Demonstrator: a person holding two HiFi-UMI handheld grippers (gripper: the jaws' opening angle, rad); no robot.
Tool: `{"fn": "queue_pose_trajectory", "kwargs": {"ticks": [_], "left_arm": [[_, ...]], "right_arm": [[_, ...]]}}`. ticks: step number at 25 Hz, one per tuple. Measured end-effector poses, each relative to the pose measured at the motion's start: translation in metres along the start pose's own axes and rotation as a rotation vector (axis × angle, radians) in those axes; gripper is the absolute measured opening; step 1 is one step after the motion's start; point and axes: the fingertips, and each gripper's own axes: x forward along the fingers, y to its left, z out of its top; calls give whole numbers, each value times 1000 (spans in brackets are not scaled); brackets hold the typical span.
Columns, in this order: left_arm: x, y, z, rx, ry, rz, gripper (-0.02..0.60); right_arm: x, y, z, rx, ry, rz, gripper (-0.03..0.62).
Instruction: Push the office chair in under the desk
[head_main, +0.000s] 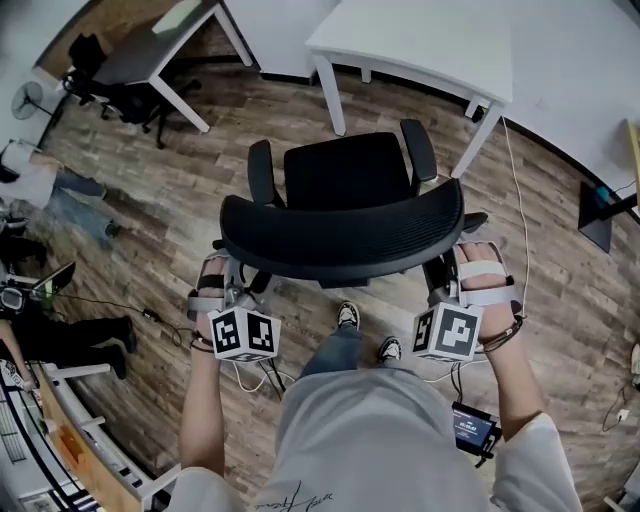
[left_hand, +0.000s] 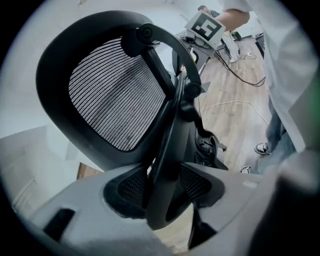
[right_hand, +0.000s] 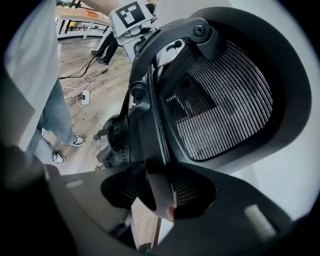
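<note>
A black office chair (head_main: 345, 180) with a mesh backrest (head_main: 340, 238) stands on the wood floor, its seat facing the white desk (head_main: 420, 45) just beyond it. My left gripper (head_main: 228, 268) holds the backrest's left edge and my right gripper (head_main: 455, 265) the right edge. In the left gripper view the backrest's black rim (left_hand: 170, 135) runs between the pads of the left gripper (left_hand: 162, 187), which close on it. The right gripper view shows the same: the rim (right_hand: 150, 130) is clamped in the right gripper (right_hand: 160, 192). The chair's base is hidden under the seat.
My feet (head_main: 348, 316) stand right behind the chair. A second desk (head_main: 150, 50) with another black chair (head_main: 130, 100) is at the back left. A white cable (head_main: 522, 210) trails across the floor on the right, near a black stand (head_main: 600, 215). A person's legs (head_main: 70, 195) are at the left.
</note>
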Motion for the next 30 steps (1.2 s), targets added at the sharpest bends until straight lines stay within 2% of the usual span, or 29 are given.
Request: {"fn": "queue_pose_trajectory", "kwargs": {"ticks": [8, 30], "left_arm": [[34, 38, -12, 35, -41, -35, 202], [123, 112, -13, 139, -192, -82, 204]], "right_arm": [[24, -18, 13, 41, 31, 7, 178], [83, -62, 15, 180, 197, 5, 173]]}}
